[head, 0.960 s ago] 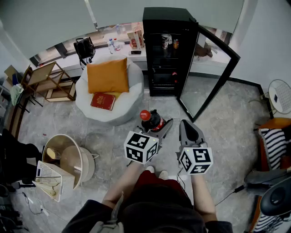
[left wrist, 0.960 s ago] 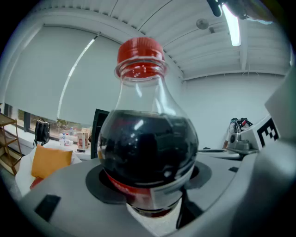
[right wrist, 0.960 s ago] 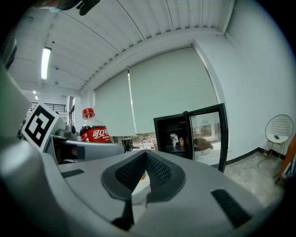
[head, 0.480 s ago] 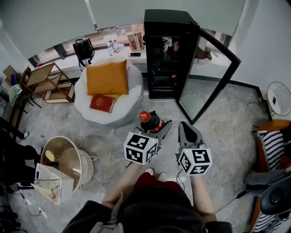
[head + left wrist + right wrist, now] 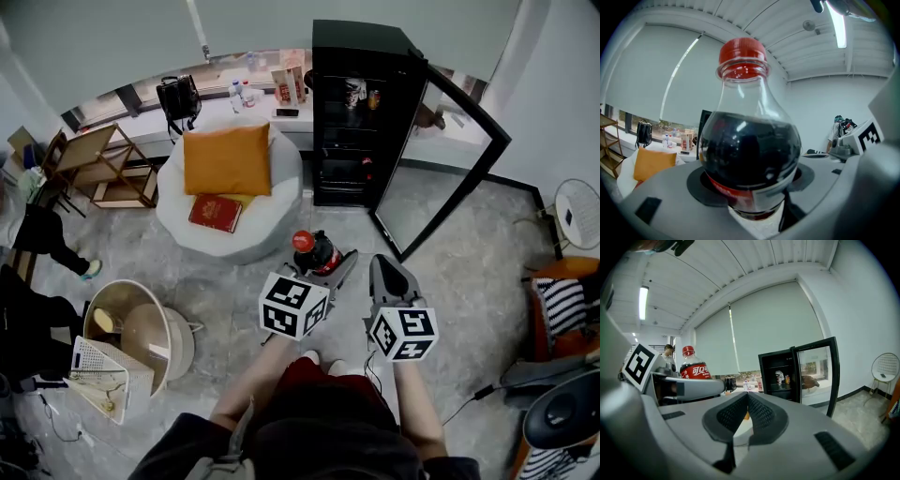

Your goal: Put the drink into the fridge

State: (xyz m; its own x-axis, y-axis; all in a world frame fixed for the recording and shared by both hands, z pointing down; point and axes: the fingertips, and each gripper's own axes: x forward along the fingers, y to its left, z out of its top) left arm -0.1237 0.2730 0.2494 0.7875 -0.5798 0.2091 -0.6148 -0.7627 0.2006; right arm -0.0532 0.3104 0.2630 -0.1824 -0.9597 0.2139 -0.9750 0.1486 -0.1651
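Head view: the left gripper (image 5: 326, 261) holds the cola bottle (image 5: 312, 250) upright above the floor, well short of the black fridge (image 5: 361, 42), door (image 5: 441, 169) open. Left gripper view: jaws clamped on the bottle's belly. Right gripper view: the right gripper (image 5: 746, 401) has its jaws pressed together, empty.

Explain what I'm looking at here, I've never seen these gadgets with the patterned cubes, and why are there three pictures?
No robot here: a person holds a handheld gripper in each hand; the cubes are part of them. The head view looks down from a camera on their head; the other two come from cameras riding on each gripper. The left gripper is clamped around a cola bottle. The right gripper is closed and empty. Ahead stands a black fridge, its door open. A white beanbag with an orange cushion sits on the floor.
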